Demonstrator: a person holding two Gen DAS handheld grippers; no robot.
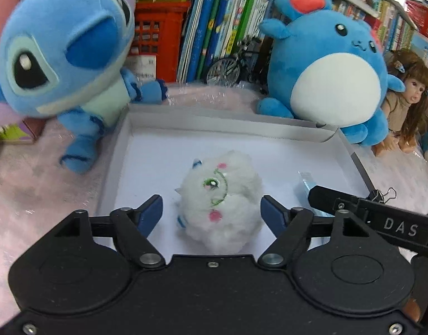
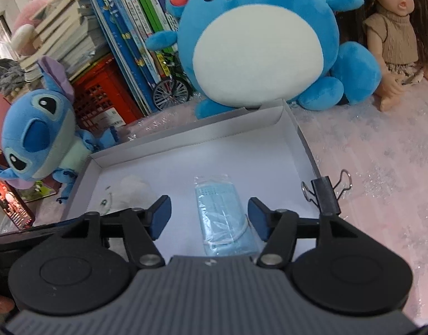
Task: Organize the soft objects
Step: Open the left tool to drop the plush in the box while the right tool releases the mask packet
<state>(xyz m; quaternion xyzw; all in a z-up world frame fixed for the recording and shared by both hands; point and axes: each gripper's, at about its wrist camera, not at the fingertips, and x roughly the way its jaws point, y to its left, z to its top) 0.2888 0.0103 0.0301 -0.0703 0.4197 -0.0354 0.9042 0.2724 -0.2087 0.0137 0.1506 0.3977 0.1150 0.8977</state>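
Note:
A small white fluffy plush (image 1: pixel 222 203) with a stitched green eye lies in a shallow white box (image 1: pixel 202 128). My left gripper (image 1: pixel 211 212) is open, its blue pads on either side of the plush, apart from it. In the right wrist view the plush (image 2: pixel 127 192) lies at the box's (image 2: pixel 191 142) left. A wrapped blue face mask (image 2: pixel 223 217) lies in the box between the open fingers of my right gripper (image 2: pixel 208 217). The mask's corner (image 1: pixel 306 184) shows in the left wrist view beside the right gripper's arm.
A blue Stitch plush (image 1: pixel 60 64) (image 2: pixel 35 139) sits left of the box, a round blue plush (image 1: pixel 331 72) (image 2: pixel 255 42) behind it, a doll (image 1: pixel 406 103) (image 2: pixel 395 33) at the right. Books, a red crate (image 1: pixel 158 25) and a toy bicycle (image 2: pixel 169 89) stand behind. A binder clip (image 2: pixel 325 192) grips the box's right wall.

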